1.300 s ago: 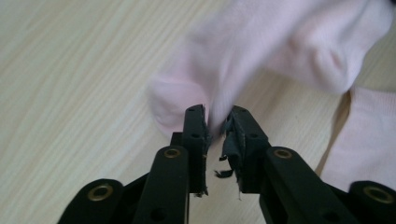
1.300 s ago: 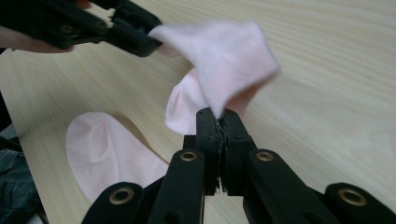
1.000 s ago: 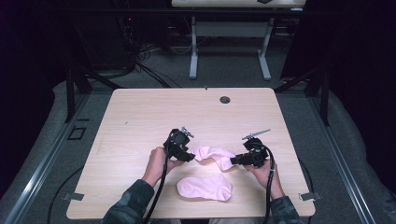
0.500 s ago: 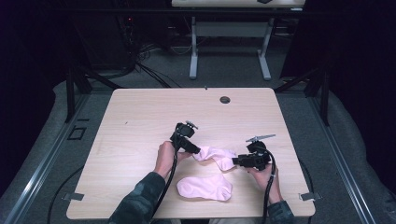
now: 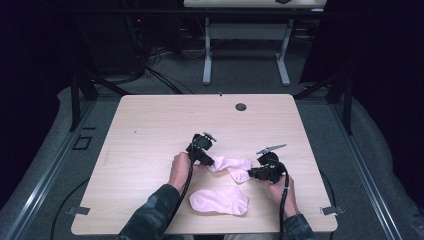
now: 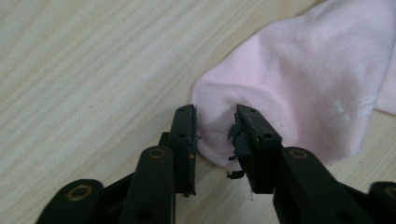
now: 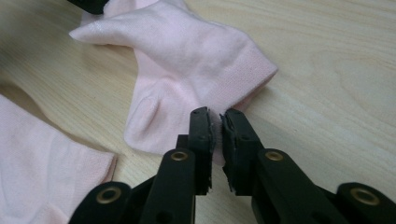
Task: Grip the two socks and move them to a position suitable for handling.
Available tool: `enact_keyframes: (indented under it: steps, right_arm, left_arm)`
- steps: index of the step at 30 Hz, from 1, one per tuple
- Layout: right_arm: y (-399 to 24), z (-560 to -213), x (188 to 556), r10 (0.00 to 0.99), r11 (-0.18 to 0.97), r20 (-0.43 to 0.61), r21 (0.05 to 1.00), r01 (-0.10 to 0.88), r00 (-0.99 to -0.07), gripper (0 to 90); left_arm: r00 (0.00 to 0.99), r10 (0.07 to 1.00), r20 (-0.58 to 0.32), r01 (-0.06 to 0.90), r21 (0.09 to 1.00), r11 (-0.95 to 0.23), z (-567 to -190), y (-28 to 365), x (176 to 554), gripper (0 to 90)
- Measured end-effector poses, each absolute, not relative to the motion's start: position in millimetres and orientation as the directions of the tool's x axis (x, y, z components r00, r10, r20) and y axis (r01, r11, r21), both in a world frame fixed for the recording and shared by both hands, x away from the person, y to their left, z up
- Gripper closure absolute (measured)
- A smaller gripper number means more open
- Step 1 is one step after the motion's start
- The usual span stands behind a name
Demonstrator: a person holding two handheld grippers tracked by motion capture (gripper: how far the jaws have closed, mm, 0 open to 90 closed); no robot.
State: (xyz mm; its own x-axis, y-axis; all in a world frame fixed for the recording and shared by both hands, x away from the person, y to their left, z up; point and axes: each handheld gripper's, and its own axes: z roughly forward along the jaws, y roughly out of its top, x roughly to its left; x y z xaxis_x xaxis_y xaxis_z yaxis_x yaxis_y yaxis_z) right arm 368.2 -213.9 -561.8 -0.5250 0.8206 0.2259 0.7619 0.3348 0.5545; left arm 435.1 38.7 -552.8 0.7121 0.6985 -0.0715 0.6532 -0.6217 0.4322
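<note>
The upper pink sock (image 5: 232, 166) lies near the front edge of the bench (image 5: 150, 130), right of centre, with the left gripper (image 6: 215, 135) pinching its toe end and the right gripper (image 7: 215, 122) pinching its cuff edge. Both sets of jaws have just been closing on the fabric. Gripping opposite ends likely permits stretching it flat for alignment with the second sock (image 5: 220, 201), which lies closer to the front edge.

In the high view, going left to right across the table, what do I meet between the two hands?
Left hand → left gripper → pink sock pinched at both ends → right gripper.
</note>
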Motion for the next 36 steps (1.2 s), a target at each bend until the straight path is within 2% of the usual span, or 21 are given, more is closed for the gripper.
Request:
enact_keyframes:
  steps: [5, 7, 15, 26, 29, 30, 34, 36]
  right_arm:
    - [-212.4, -562.7, 371.5, 0.816, 0.353, 0.214, 0.553, 0.755, -0.537, 85.9]
    - [-211.6, -562.7, 373.4, 0.814, 0.357, 0.209, 0.555, 0.751, -0.542, 86.2]
    - [-207.9, -561.8, 381.1, 0.793, 0.408, 0.174, 0.559, 0.721, -0.583, 85.0]
    - [-207.4, -561.8, 393.1, 0.796, 0.4, 0.166, 0.576, 0.713, -0.581, 74.3]
    - [-210.4, -559.9, 392.0, 0.8, 0.388, 0.17, 0.586, 0.712, -0.576, 68.8]
    - [-212.3, -559.1, 391.6, 0.799, 0.383, 0.172, 0.591, 0.71, -0.575, 66.1]
    - [-217.5, -554.7, 388.0, 0.797, 0.345, 0.206, 0.616, 0.708, -0.567, 59.5]
    - [-216.4, -553.5, 386.3, 0.795, 0.334, 0.219, 0.619, 0.71, -0.565, 58.2]
  left_arm:
    - [0.72, 0.69, -0.07, 0.643, 0.44, -0.626, -553.5, 40.1, 433.4, 84.1]
    - [0.725, 0.686, -0.066, 0.637, 0.441, -0.632, -553.5, 40.7, 432.5, 86.3]
    - [0.708, 0.703, -0.07, 0.65, 0.456, -0.609, -554.5, 55.9, 423.3, 87.3]
    - [0.675, 0.731, -0.096, 0.681, 0.462, -0.568, -555.0, 79.6, 407.7, 86.2]
    - [0.665, 0.739, -0.105, 0.687, 0.474, -0.551, -552.5, 85.6, 402.5, 80.5]
    - [0.653, 0.749, -0.112, 0.696, 0.478, -0.536, -550.6, 87.5, 401.0, 72.0]
    - [0.629, 0.769, -0.114, 0.699, 0.517, -0.495, -541.2, 93.8, 396.2, 51.3]
    - [0.62, 0.776, -0.115, 0.699, 0.529, -0.48, -537.2, 96.1, 395.4, 45.2]
